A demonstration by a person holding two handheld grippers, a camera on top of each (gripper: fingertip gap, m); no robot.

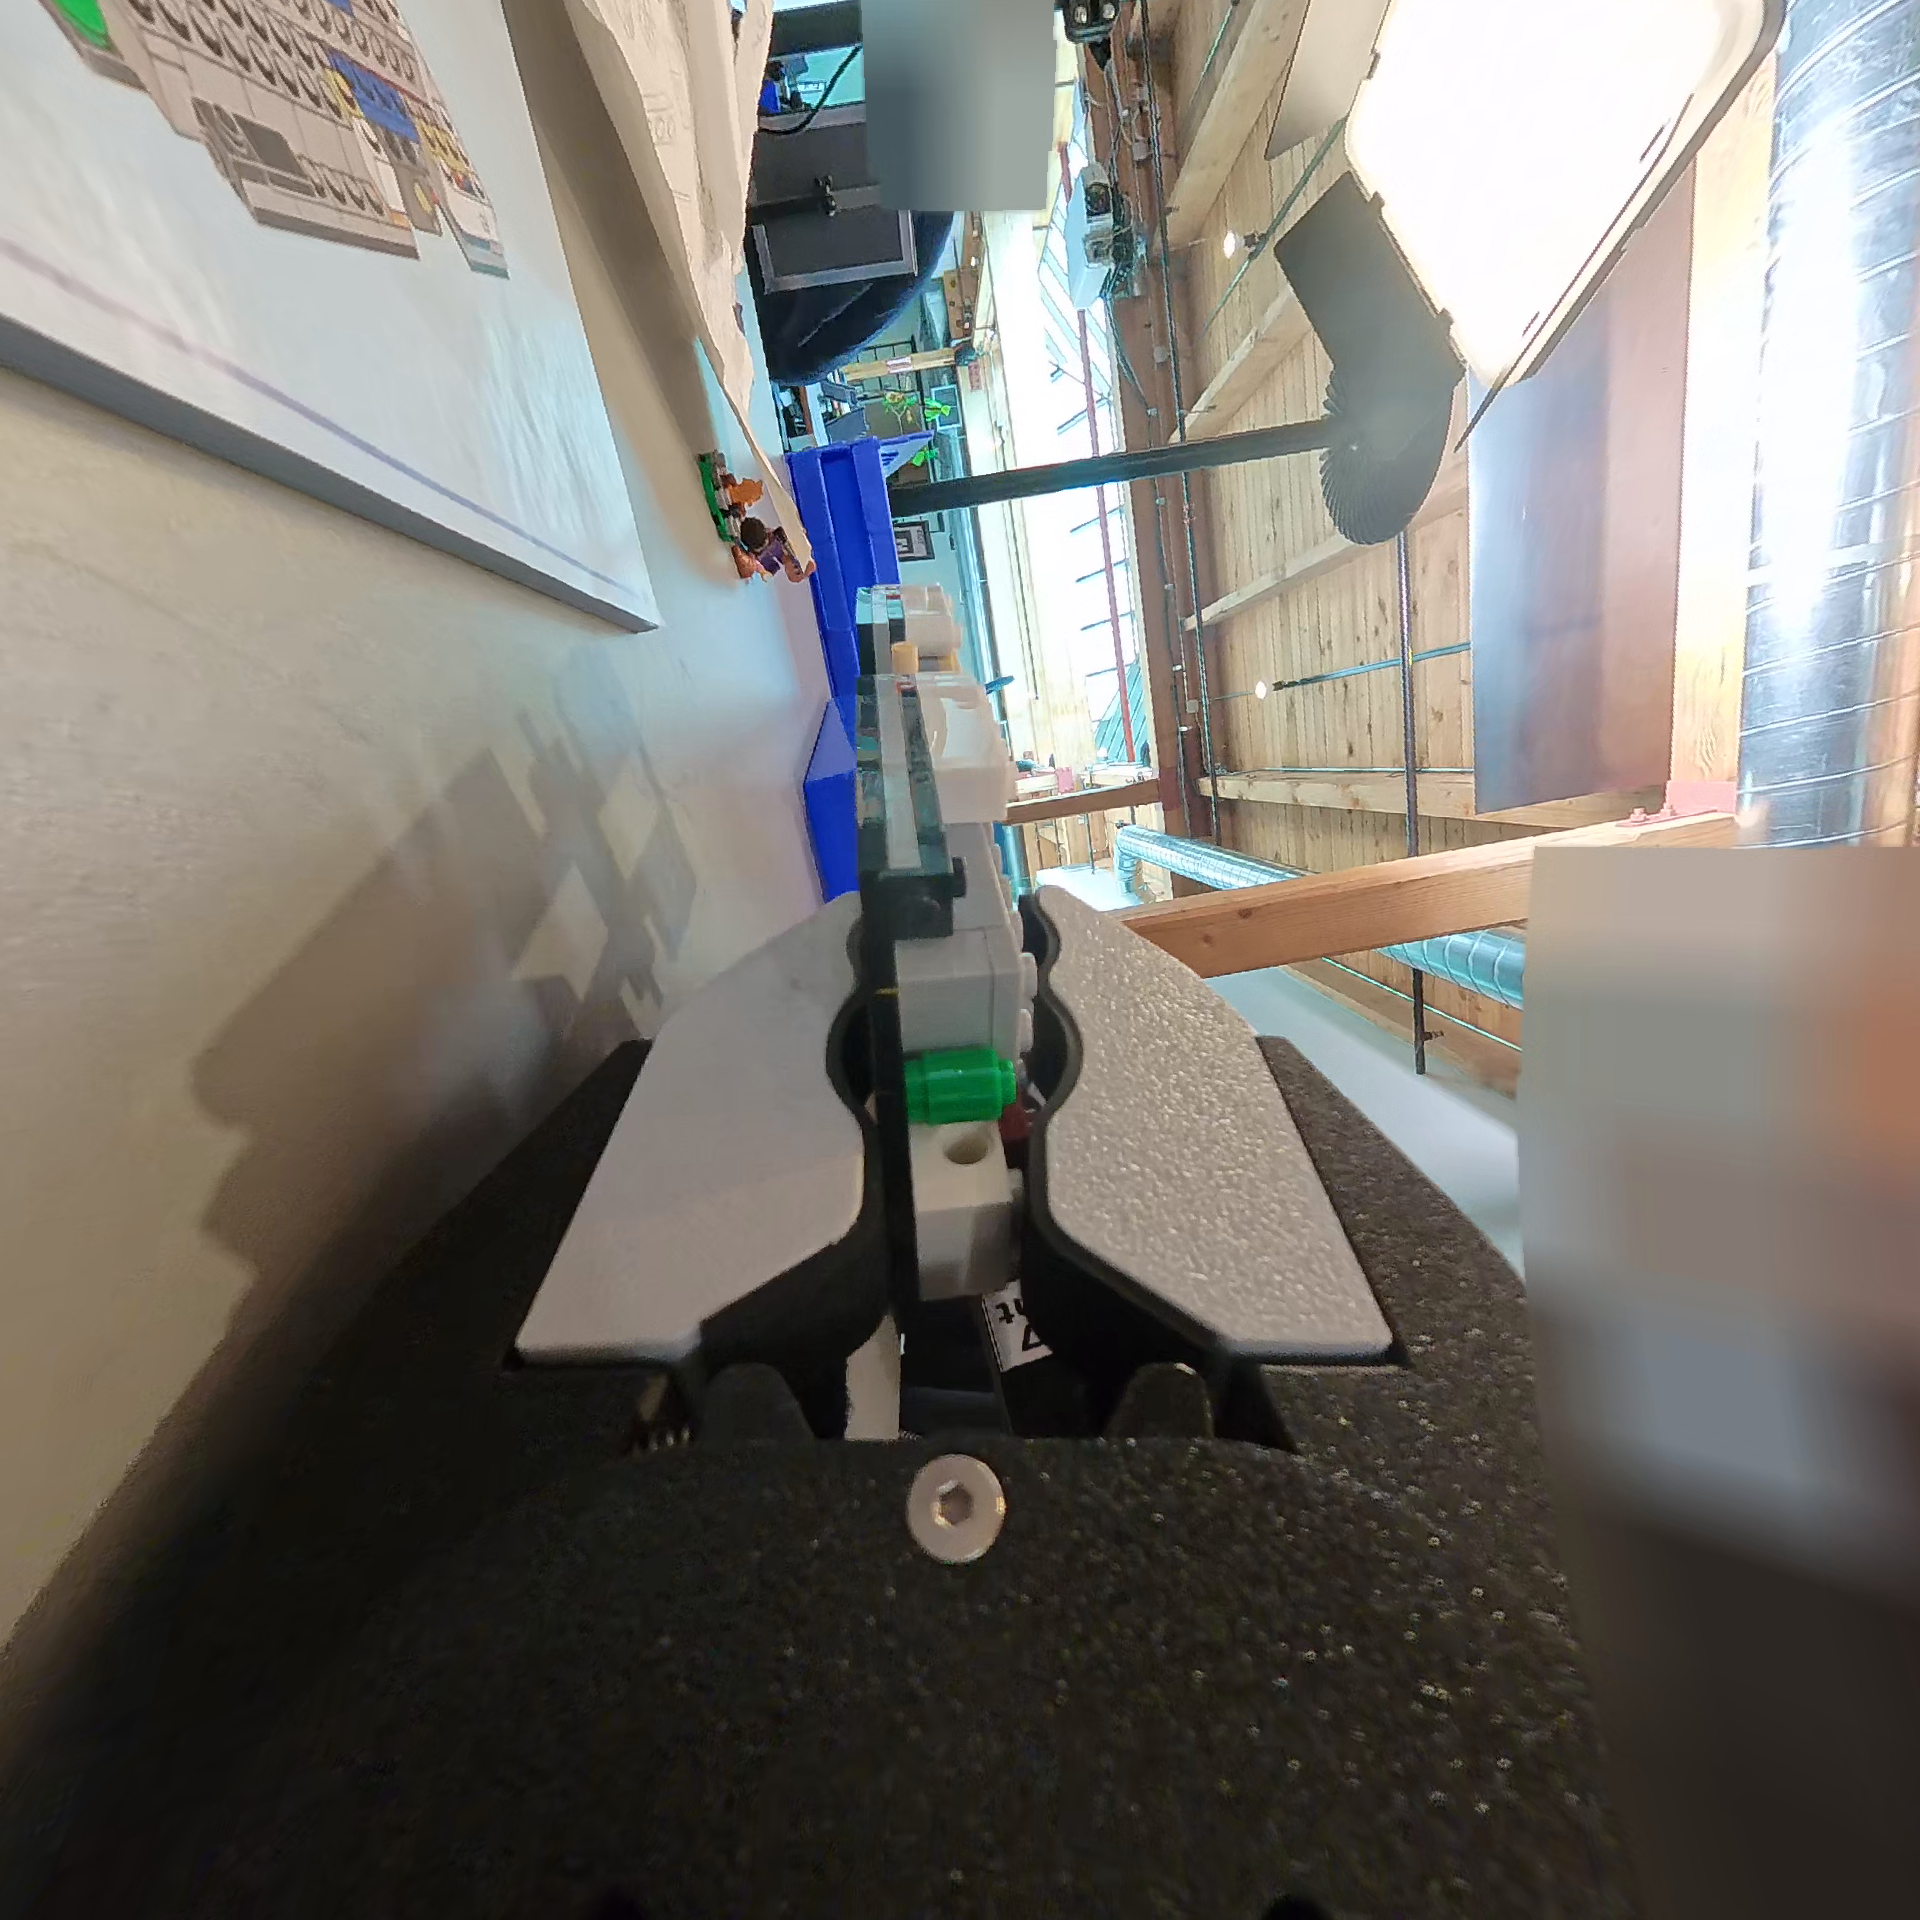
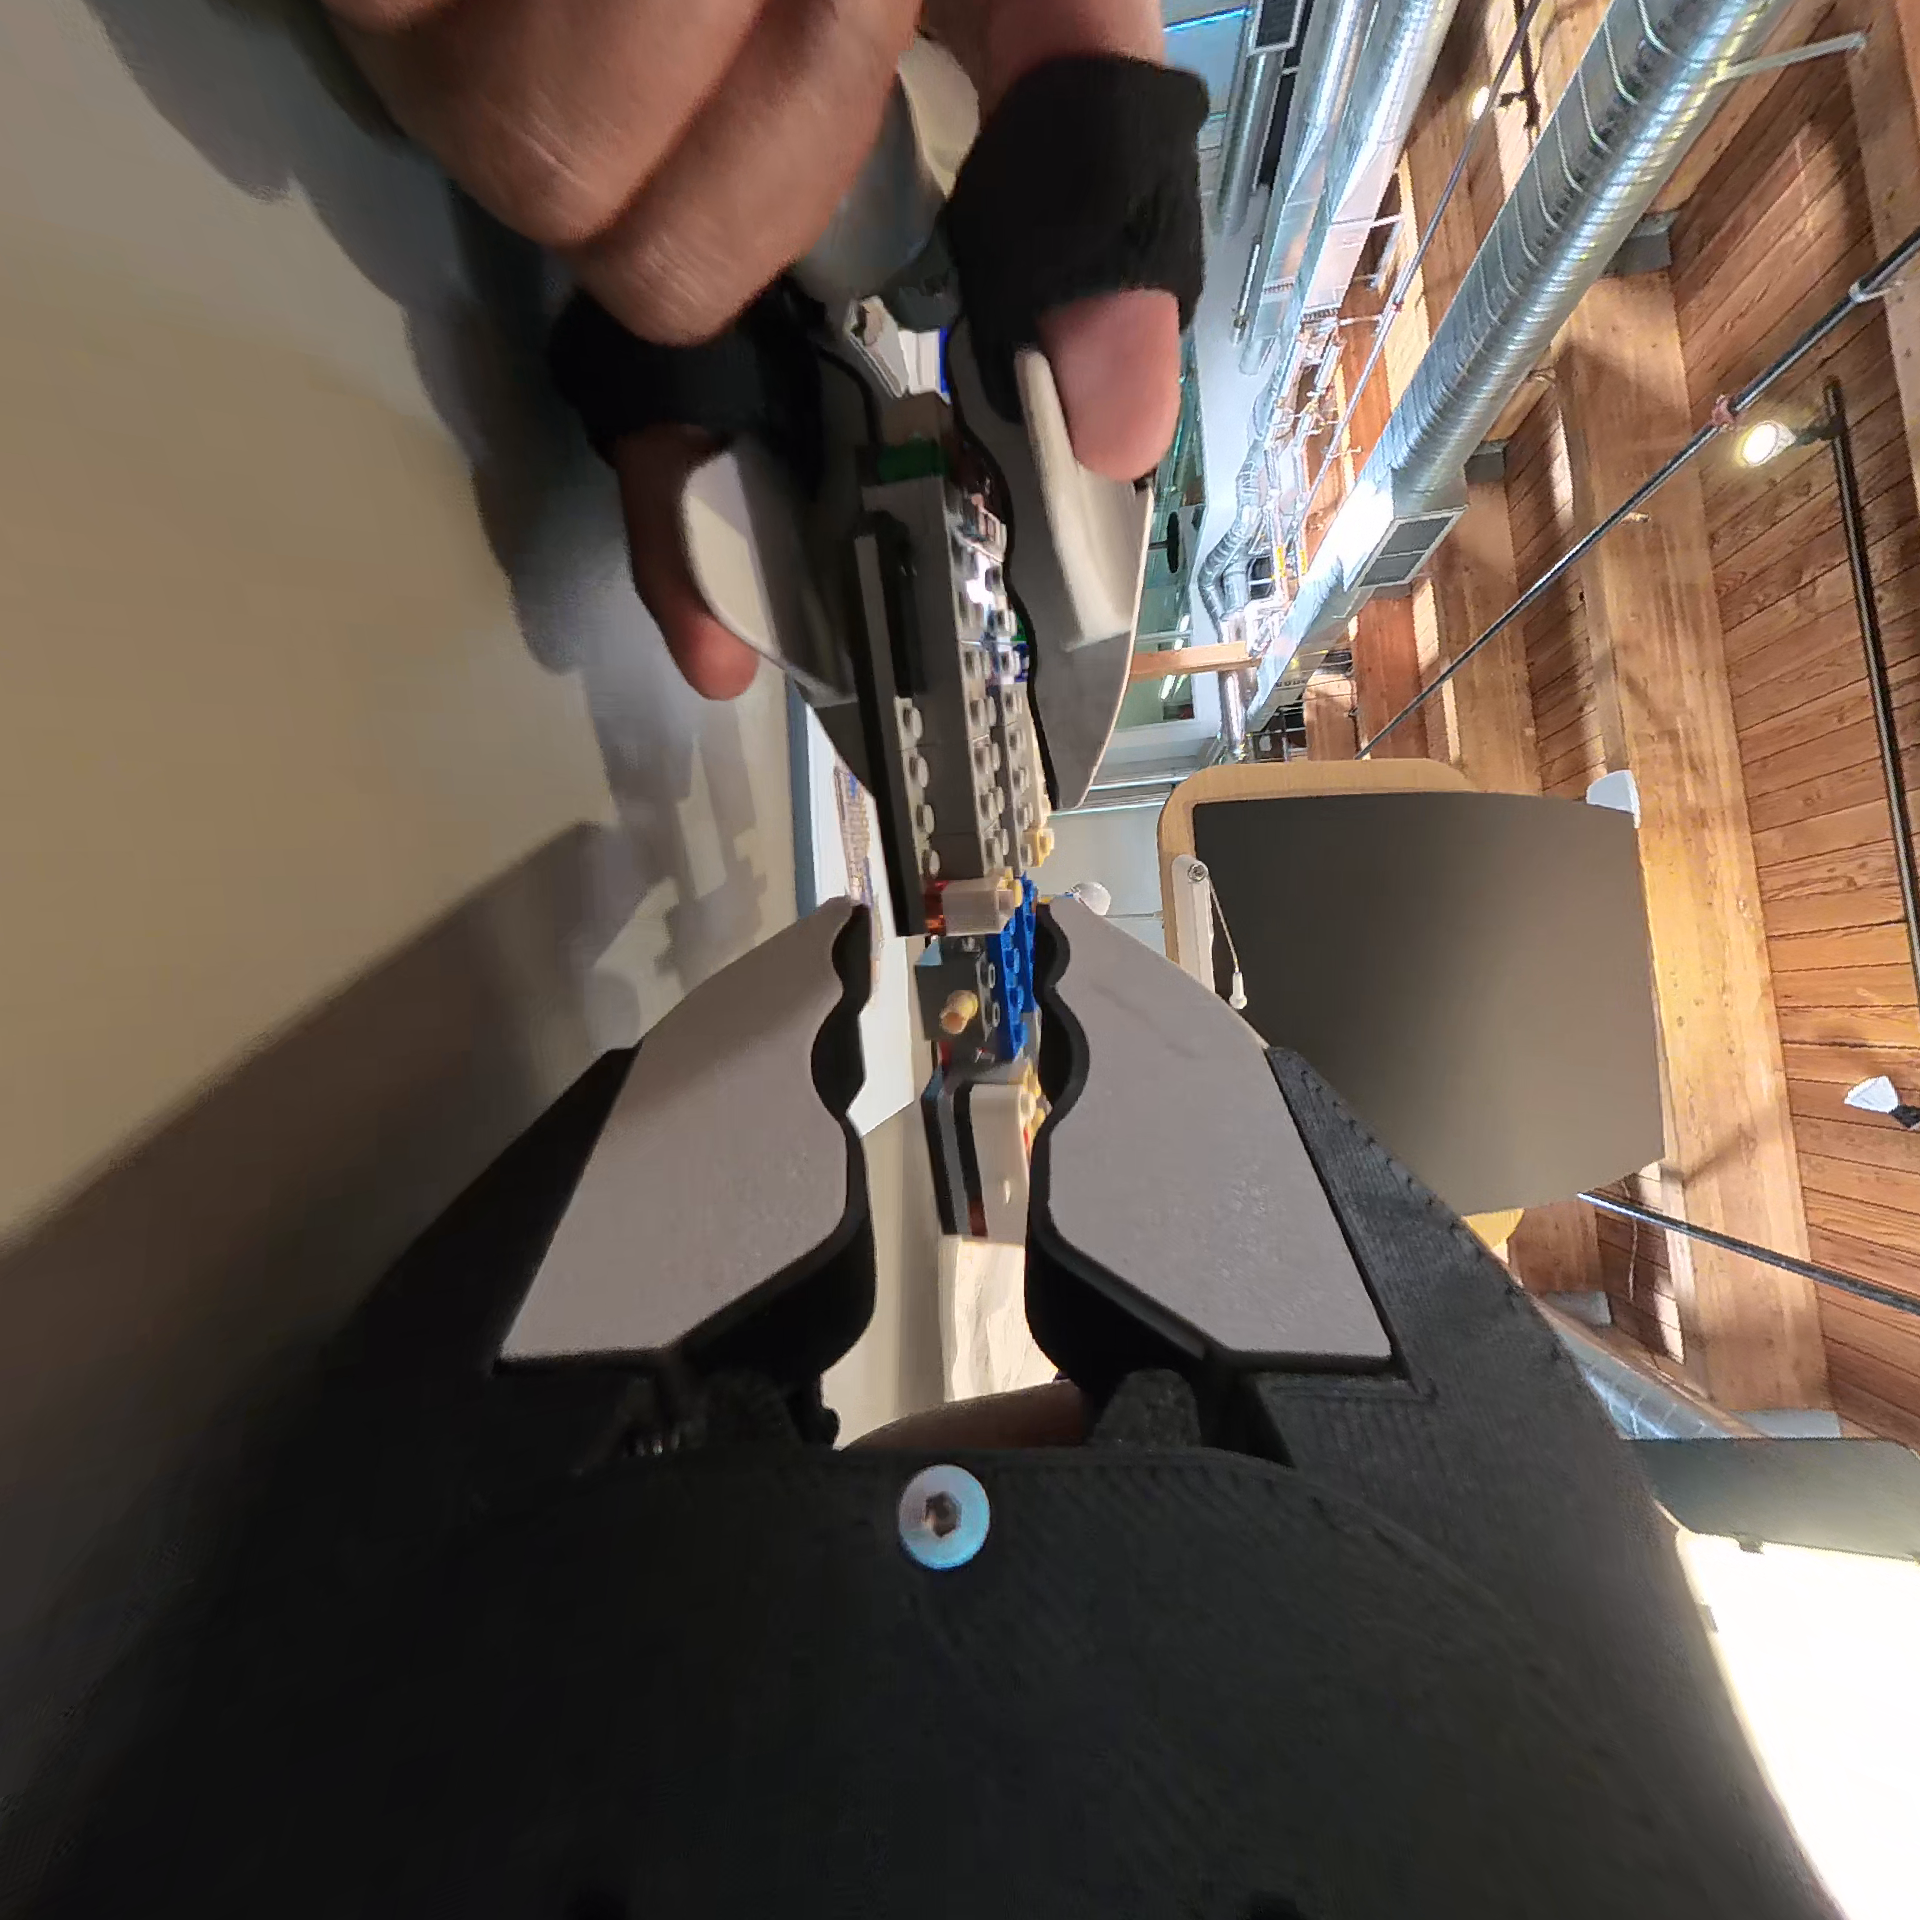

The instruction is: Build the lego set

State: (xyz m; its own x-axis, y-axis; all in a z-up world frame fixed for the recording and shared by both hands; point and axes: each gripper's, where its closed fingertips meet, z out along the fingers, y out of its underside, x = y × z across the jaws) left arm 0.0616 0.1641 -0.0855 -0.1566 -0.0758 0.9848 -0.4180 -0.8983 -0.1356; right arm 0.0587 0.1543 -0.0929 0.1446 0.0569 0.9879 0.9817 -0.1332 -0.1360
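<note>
Left gripper (image 1: 940,914): clenched on a long grey, black and white toy-brick assembly (image 1: 935,997), projecting ahead. Right gripper (image 2: 951,925): a smaller blue, grey and white brick cluster (image 2: 987,1039) is held against its right pad; left pad stands clear. Judged light, rigid, brittle at joints; best gripped across flat faces.

- The left gripper (image 1: 951,935) is turned on its side. Its two grey fingers (image 1: 748,1122) are closed on the near end of a long brick build (image 1: 940,997), with one pad against each face.
- A hand (image 2: 727,156) in a black fingerless glove grips the left gripper from the far side. Bare fingertips rest on the outer faces of both its fingers.
- The right gripper (image 2: 951,914) faces the left one tip to tip, rolled the same way, its jaws parted.
- A small brick cluster (image 2: 987,1039) lies against its right-side finger (image 2: 1153,1143), and a gap shows at the other pad.
</note>
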